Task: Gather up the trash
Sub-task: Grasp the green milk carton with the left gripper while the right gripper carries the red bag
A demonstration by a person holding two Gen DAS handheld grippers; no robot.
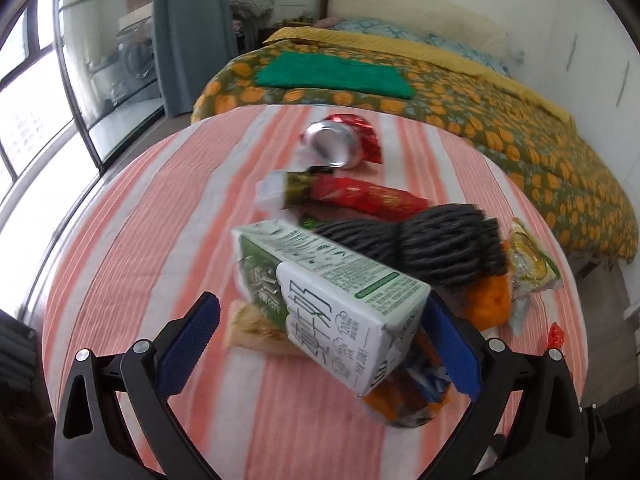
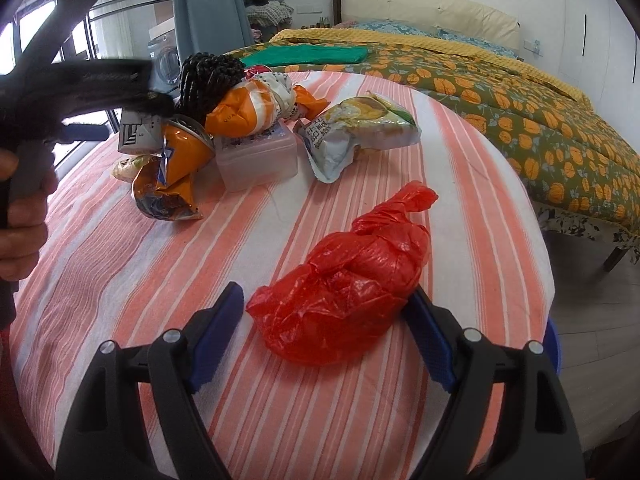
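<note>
In the left wrist view my left gripper (image 1: 320,340) is open, its jaws wide around a green and white milk carton (image 1: 332,296) that rests on the trash pile; the carton touches the right pad. A crushed can (image 1: 334,144), a red wrapper (image 1: 360,196) and a black rope bundle (image 1: 424,244) lie beyond. In the right wrist view my right gripper (image 2: 328,336) is open around a crumpled red plastic bag (image 2: 348,280) on the striped tablecloth (image 2: 160,280). The left gripper also shows in the right wrist view (image 2: 80,80), over the pile.
Orange snack bags (image 2: 172,168), a clear plastic box (image 2: 256,156) and a durian snack bag (image 2: 360,124) lie on the round table. A bed with an orange-patterned cover (image 2: 520,100) stands behind. Windows (image 1: 36,100) are at the left. A blue rim (image 2: 554,344) shows past the table's right edge.
</note>
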